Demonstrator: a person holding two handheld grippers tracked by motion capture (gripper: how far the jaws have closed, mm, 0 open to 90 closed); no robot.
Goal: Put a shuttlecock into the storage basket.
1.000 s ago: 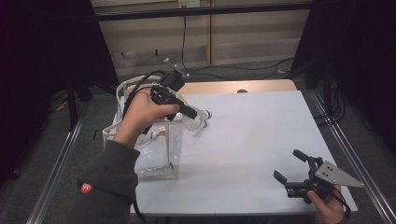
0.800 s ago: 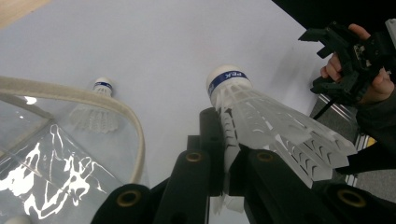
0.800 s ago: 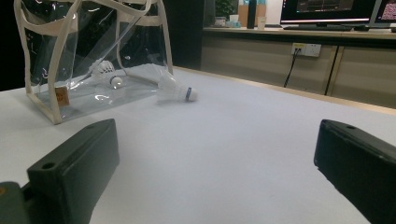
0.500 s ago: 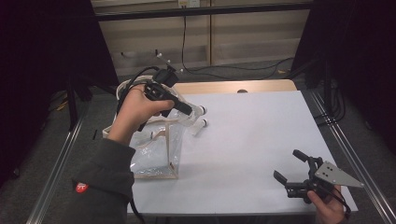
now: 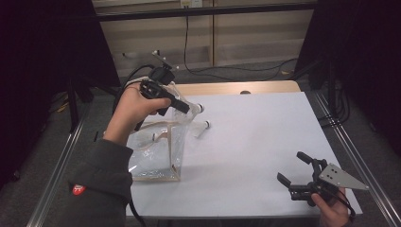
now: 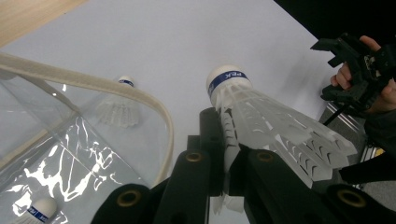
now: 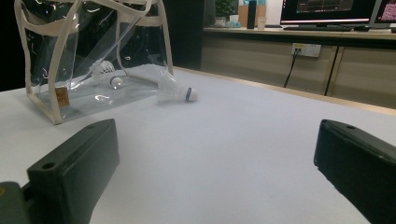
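Note:
My left gripper is shut on the skirt of a white shuttlecock with a blue-banded cork, which it holds in the air over the far rim of a clear plastic bag. The bag's cream-edged opening lies just below the jaws. A second shuttlecock lies on the white table beside the bag. Another shuttlecock rests inside the bag. Low at the table's near right corner, my right gripper stands open with nothing between its jaws.
The white table top stretches between the bag and the right gripper. A wooden strip borders its far edge. Metal rails run along both sides, and cables lie on the floor behind.
The left hand has lifted the held shuttlecock slightly and drawn it a little toward the far left. The right gripper has stayed where it was.

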